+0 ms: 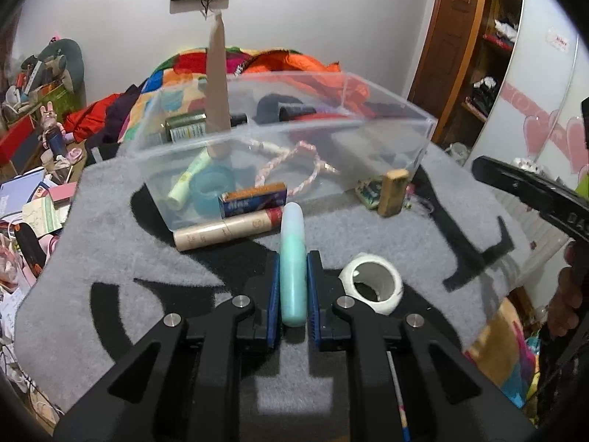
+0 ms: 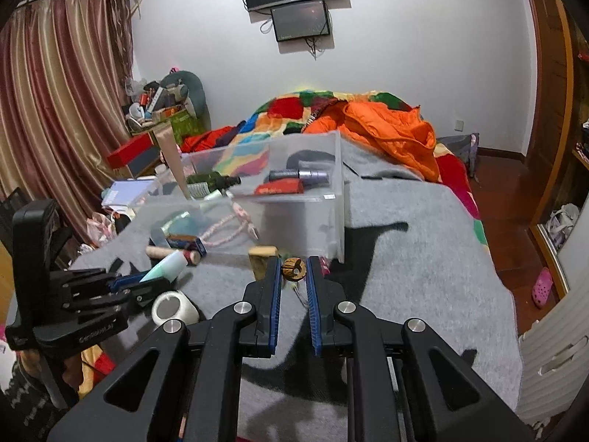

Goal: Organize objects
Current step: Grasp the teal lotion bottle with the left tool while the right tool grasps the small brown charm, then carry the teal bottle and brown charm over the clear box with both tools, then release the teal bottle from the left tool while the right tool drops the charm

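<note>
Evidently both grippers are carrying small things toward the clear plastic storage bin (image 1: 386, 136), which is sitting on the grey felt mat (image 1: 110, 228) and already holding a beige tube, a green bottle, a pink braided cord and other oddments. The left gripper (image 1: 293, 287) is clamping a mint-green rounded stick with a frosted cap (image 1: 292, 258) lengthwise between its blue pads, the cap pointing at the bin, probably so it slides in end first. The right gripper (image 2: 293, 276) is pinching a brown carved wooden bead (image 2: 293, 269) at its fingertips. A white tape roll (image 1: 371, 287), a beige cardboard tube (image 1: 224, 230) and a tan wooden block (image 1: 392, 193) are lying outside the bin, seemingly awaiting collection.
</note>
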{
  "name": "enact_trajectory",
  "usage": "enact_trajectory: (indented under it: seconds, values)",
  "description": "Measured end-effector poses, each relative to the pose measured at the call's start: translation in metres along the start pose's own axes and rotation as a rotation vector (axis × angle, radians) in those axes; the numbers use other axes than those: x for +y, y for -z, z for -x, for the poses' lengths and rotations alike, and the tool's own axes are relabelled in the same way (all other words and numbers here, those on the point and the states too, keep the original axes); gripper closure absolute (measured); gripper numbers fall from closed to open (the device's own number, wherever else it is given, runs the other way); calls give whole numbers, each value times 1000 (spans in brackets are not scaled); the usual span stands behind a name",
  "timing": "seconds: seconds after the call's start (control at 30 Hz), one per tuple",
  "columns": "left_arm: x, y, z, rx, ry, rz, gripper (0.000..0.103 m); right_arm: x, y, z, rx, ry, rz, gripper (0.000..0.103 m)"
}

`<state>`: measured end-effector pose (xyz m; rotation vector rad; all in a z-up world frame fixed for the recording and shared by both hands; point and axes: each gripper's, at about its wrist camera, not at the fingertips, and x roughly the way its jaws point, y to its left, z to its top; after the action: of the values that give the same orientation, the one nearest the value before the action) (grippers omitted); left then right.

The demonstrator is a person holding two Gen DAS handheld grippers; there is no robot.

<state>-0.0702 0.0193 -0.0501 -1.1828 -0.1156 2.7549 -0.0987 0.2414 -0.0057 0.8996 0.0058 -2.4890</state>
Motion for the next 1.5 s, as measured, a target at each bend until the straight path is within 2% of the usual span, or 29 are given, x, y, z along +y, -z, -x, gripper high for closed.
enact_trajectory:
  seconds: [0.27, 0.5, 0.7, 0.93, 1.37, 1.5]
  values:
    - [4, -31, 33, -104, 45, 36, 90, 9, -23, -4, -47, -17, 27, 91]
    - [3, -62, 29, -147, 39, 28, 90, 7, -46, -15, -74, -9, 20, 91]
    - [8, -81, 3, -122, 15, 41, 90, 11, -59, -39, -51, -22, 19, 91]
    - [14, -92, -27, -74, -10, 46, 90, 10, -56, -65, 1, -7, 3, 91]
    - [17, -98, -48, -36, 25, 61, 90, 15, -58, -79, 35, 3, 22, 90]
    - [16, -98, -47, -32, 30, 64, 90, 17, -58, -78, 42, -17, 21, 79]
